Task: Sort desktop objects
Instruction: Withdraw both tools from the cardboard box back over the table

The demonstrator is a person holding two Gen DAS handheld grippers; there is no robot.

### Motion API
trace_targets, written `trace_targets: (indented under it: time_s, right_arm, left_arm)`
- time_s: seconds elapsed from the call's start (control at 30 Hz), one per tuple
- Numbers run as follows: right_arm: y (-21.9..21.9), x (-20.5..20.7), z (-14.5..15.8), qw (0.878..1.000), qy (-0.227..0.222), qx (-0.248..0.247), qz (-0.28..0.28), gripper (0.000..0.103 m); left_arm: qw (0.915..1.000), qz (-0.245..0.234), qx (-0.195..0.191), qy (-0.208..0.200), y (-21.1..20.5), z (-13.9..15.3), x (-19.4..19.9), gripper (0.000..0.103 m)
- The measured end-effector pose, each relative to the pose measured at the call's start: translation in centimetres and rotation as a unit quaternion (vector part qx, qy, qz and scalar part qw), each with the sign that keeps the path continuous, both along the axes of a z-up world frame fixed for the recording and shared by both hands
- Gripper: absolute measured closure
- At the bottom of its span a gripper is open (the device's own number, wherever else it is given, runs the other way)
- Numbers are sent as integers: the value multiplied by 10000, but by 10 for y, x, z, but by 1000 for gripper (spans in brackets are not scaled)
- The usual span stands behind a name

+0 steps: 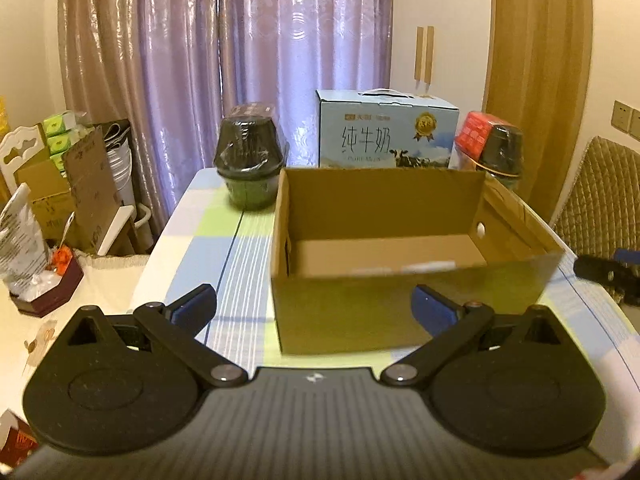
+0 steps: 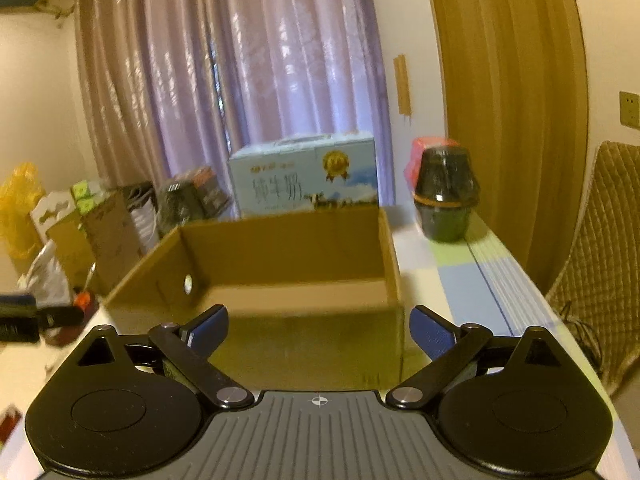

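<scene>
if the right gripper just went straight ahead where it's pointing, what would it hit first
Most likely the near wall of the cardboard box, which sits directly ahead of the open right gripper. The gripper seems level with that wall rather than above its rim, though depth is hard to judge in this blurred view.

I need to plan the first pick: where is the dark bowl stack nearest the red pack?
In the right wrist view, the dark bowl stack stands on the table right of the cardboard box, just in front of the red pack.
</scene>
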State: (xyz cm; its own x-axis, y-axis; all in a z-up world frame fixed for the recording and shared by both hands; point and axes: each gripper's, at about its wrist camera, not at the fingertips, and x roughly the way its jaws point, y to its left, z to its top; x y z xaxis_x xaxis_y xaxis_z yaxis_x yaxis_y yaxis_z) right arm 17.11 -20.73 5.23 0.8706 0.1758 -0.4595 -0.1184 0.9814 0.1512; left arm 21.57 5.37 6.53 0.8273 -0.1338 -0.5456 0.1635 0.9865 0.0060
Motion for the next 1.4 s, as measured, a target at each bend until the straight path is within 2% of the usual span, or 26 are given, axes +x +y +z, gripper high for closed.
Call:
trace_targets:
  time_s: [0.17, 0.33, 0.47, 0.63, 0.73, 1.03, 1.4]
  right_arm:
    - [-1, -41, -22, 9995, 277, -110, 110, 8]
    - [0, -79, -42, 9980, 622, 30, 68, 8]
    - [8, -103, -47, 9975, 672, -49, 192, 8]
    - [12, -119, -55, 9970, 709, -172, 261, 8]
    - [11, -127, -57, 9971, 699, -154, 267, 8]
    - [18, -132, -61, 9957, 713, -342, 483, 8]
    - [19, -125, -67, 9938, 823, -487, 568, 8]
  left_arm:
    - [9999, 90, 53, 104, 11, -13, -46, 1]
    - [9993, 272, 148, 230, 17, -26, -91, 1]
    - [9989, 208, 334, 240, 11, -35, -124, 1]
    - [9991, 71, 243, 350, 5, -44, -150, 1]
    - [9988, 9, 175, 455, 5, -48, -157, 1]
    - [9979, 75, 285, 574, 18, -52, -161, 1]
    - [9958, 173, 546, 717, 35, -58, -139, 1]
